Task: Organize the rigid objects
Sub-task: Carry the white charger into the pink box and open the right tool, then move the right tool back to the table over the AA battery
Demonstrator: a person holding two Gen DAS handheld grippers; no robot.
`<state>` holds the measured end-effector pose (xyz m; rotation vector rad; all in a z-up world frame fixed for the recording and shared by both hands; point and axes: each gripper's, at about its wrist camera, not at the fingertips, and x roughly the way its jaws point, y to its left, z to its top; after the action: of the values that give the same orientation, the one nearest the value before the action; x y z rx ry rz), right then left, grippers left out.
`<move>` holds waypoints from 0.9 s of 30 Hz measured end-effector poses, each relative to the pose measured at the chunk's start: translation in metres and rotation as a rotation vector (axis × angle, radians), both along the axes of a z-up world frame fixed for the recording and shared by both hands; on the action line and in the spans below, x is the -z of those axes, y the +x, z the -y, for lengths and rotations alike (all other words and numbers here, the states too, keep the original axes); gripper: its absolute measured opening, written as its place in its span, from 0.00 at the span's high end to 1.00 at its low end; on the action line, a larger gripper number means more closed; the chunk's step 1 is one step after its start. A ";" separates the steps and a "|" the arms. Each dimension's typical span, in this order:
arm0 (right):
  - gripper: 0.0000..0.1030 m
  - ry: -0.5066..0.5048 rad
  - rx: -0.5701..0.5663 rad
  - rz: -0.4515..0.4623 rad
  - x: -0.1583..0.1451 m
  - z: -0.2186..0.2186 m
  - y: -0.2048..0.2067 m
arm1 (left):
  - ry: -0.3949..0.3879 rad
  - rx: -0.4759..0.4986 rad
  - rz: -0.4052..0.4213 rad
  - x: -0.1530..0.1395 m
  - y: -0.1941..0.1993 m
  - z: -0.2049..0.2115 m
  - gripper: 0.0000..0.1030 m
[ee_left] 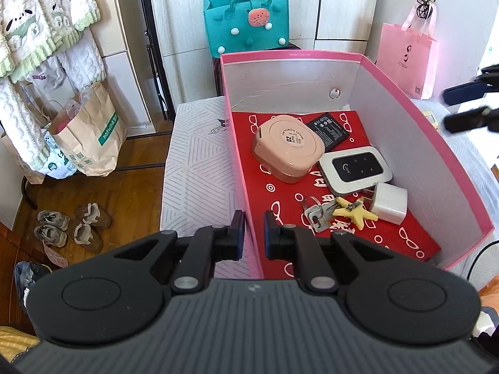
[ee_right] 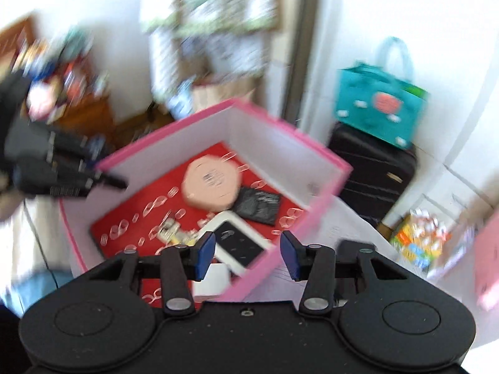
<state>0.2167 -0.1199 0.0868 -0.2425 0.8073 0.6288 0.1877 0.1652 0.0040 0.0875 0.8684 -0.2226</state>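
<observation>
The left gripper (ee_left: 252,233) straddles the near wall of the pink box (ee_left: 461,168) without clamping, the right gripper (ee_right: 248,257) is open and empty, and the box's rigid, probably light items suit edge grasps.

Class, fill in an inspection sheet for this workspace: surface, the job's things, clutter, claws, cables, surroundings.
Surface: white patterned bed cover under the box.
Job's things: pink box holds a round pink case, black battery, white pocket router, white charger plug, and keys with a yellow star charm.
Clutter: nothing seen.
Claws: left claw slightly open around the box wall; right claw open, empty.
Cables: a dark cable near the box.
Surroundings: teal bag, pink bag, shoes.
</observation>
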 end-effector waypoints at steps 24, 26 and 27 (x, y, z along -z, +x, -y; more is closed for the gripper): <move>0.59 0.160 0.219 -0.067 0.131 0.111 -0.042 | 0.000 -0.090 -0.042 -0.011 0.006 0.005 0.90; 0.59 0.146 0.185 -0.052 0.134 0.105 -0.042 | 0.001 -0.095 -0.050 -0.011 0.007 0.005 0.90; 0.59 0.143 0.172 -0.053 0.136 0.102 -0.042 | 0.002 -0.096 -0.052 -0.012 0.008 0.005 0.90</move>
<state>0.1751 -0.2216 -0.0495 -0.0258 0.8206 0.5300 0.1952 0.1600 0.0156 0.0416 0.9218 -0.1343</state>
